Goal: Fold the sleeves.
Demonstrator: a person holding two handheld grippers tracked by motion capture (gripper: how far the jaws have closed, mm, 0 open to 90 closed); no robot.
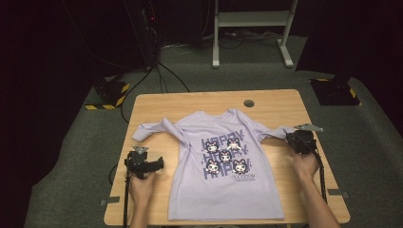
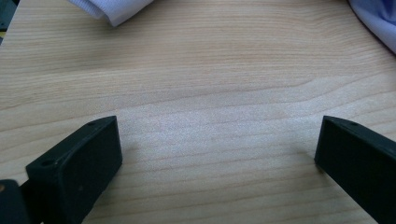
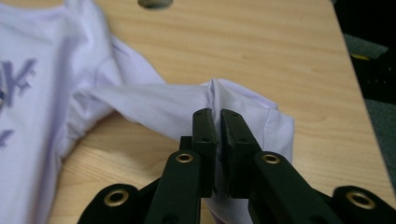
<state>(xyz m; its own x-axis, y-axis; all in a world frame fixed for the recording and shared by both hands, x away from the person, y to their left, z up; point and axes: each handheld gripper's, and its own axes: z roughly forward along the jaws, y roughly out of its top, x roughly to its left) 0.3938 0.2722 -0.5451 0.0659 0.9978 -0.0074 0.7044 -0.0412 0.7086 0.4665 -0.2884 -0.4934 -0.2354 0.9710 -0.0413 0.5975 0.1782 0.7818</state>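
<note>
Shirt: a lilac T-shirt (image 1: 223,161) was laid flat, print side up, in the middle of the wooden table (image 1: 280,102), with both sleeves spread outward.
Right sleeve: the right sleeve (image 3: 243,105) was seen bunched into a raised pleat near the table's right edge.
Right gripper: the right gripper (image 3: 217,116) was closed on that pleat; its jaws stood almost together, with only a thin fold of cloth pinched between them.
Left gripper: the left gripper (image 1: 159,164) was rested on bare wood beside the shirt's left side; its jaws were spread wide and nothing was held between them.
Left sleeve: the left sleeve (image 1: 152,129) was left untouched, apart from the left gripper.
Risk of slip: only a narrow ridge of fabric was gripped, so it could be pulled out of the jaws if the sleeve was lifted quickly.
Risk of drag: the shirt body was not held down, so the whole garment could be shifted or wrinkled when the sleeve was folded inward.
Risk of uneven fold: because the sleeve was taken bunched, a crooked crease could be produced.
Risk at edge: the cuff lay near the table's right edge and could be dropped over it if released early.
</note>
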